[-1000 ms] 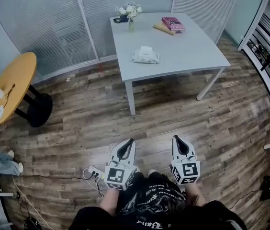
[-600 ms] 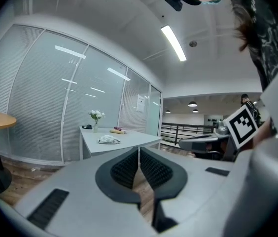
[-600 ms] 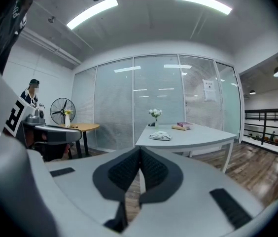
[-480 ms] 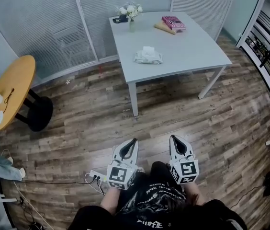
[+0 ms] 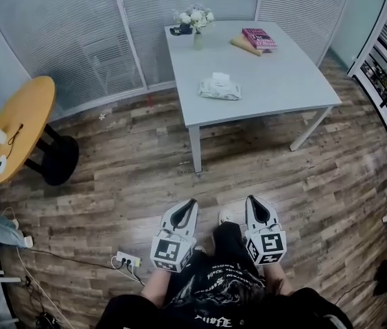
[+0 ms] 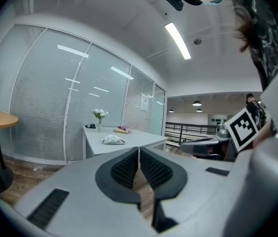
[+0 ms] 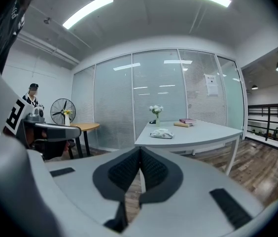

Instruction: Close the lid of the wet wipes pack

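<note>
The wet wipes pack [image 5: 219, 88] lies near the front of the grey table [image 5: 283, 81], its lid flap standing up. It shows small in the left gripper view as the wipes pack [image 6: 113, 140] and in the right gripper view as the wipes pack [image 7: 161, 134]. My left gripper [image 5: 190, 203] and right gripper [image 5: 252, 200] are held low over the wooden floor, well short of the table. Both point toward it. Each has its jaws pressed together with nothing between them.
A vase of white flowers [image 5: 197, 20], a dark small object [image 5: 180, 29] and books [image 5: 257, 38] sit at the table's far side. A round wooden table [image 5: 15, 125] stands at left. A power strip [image 5: 126, 260] and cables lie on the floor.
The view has advanced toward the grey table, which now sits slightly lower and to the right in the head view. Both grippers moved forward with it and stayed shut.
</note>
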Demonstrator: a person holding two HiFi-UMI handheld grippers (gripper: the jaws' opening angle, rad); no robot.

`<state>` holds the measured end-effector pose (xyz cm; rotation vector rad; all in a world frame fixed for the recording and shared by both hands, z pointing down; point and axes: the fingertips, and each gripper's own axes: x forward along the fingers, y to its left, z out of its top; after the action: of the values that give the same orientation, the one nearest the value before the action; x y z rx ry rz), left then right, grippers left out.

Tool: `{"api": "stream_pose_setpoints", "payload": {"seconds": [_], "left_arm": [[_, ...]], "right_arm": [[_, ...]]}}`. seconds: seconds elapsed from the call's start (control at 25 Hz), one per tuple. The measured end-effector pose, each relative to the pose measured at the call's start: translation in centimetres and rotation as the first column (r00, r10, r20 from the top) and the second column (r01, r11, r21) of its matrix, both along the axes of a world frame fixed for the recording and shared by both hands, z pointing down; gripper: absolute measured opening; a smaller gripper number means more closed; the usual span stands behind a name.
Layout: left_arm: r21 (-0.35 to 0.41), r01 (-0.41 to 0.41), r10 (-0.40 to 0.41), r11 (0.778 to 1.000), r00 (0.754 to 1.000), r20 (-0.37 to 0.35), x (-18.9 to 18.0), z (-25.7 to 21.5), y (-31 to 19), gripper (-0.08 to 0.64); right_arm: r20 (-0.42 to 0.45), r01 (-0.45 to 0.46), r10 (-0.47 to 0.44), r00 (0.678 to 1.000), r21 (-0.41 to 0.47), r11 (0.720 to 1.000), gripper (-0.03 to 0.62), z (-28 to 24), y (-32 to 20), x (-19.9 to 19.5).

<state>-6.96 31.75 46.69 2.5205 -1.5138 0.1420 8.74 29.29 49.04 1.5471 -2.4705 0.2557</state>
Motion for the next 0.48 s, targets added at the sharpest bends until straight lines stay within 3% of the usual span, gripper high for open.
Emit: {"api": "stream_pose_setpoints", "payload": {"seconds": [0.48], "left_arm": [[-0.046, 0.085, -0.086, 0.995, 0.996, -0.019, 2.8, 0.2, -11.0, 0.014]], "right_arm": [[0.04, 0.067, -0.067, 0.997, -0.005, 0.998, -0.002, 0.3, -12.9, 3.0]]}}
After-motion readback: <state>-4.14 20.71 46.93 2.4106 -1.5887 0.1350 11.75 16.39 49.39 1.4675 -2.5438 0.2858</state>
